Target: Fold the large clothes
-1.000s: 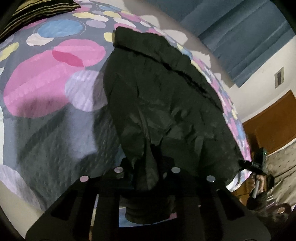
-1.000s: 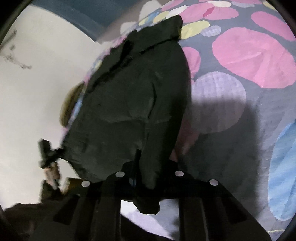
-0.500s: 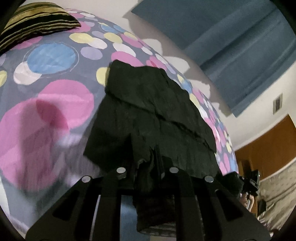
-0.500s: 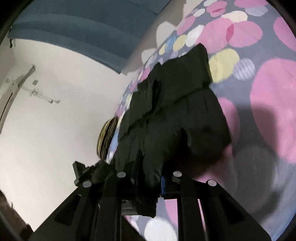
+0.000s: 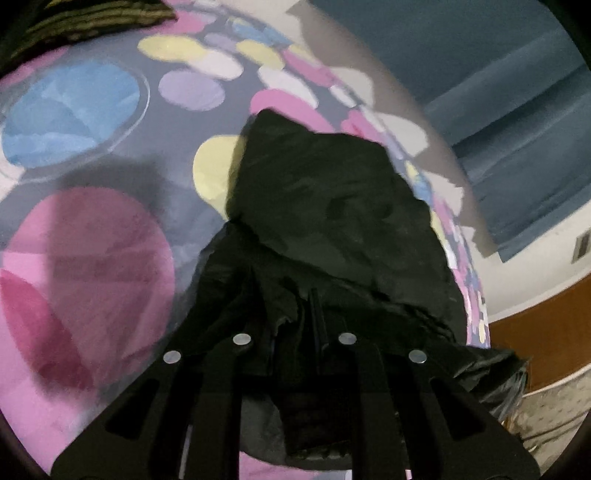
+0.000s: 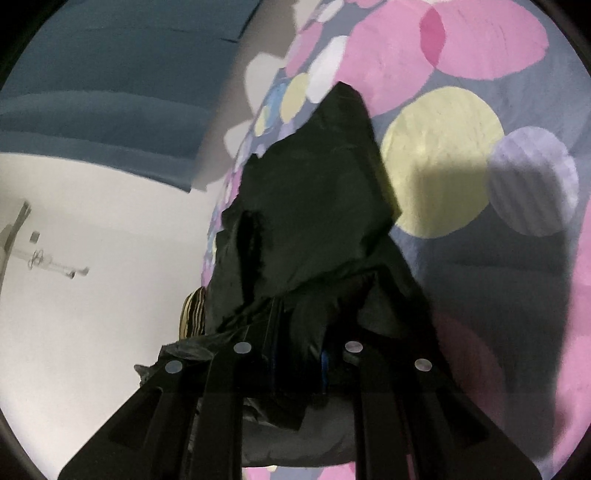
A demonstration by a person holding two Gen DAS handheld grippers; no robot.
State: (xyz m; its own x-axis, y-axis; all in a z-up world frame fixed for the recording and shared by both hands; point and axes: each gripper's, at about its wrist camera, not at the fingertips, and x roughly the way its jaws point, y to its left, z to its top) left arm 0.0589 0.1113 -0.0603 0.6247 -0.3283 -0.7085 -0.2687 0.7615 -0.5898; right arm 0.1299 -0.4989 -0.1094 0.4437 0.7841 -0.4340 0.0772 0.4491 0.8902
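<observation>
The black garment (image 5: pixel 332 206) looks like thin, crinkly cloth with a faint sheen – kinda nylon-ish, lots of small creases. The bedspread (image 5: pixel 92 240) under it is soft matt fabric with a slightly nubbly, quilted texture. Both grippers, left (image 5: pixel 295 343) and right (image 6: pixel 295 350), are matt black plastic with small shiny round metal studs – the curtain (image 5: pixel 517 129) is plain matt cloth.

A bed (image 5: pixel 92 236) wears a grey cover printed with pink, blue, yellow and lilac circles. A striped pillow (image 5: pixel 92 18) lies at its far corner. A blue curtain (image 5: pixel 498 110) hangs on the white wall (image 6: pixel 92 258) behind. Brown wood panelling (image 5: pixel 543 332) shows low at one edge, and a rail fitting (image 6: pixel 37 254) is on the wall.
</observation>
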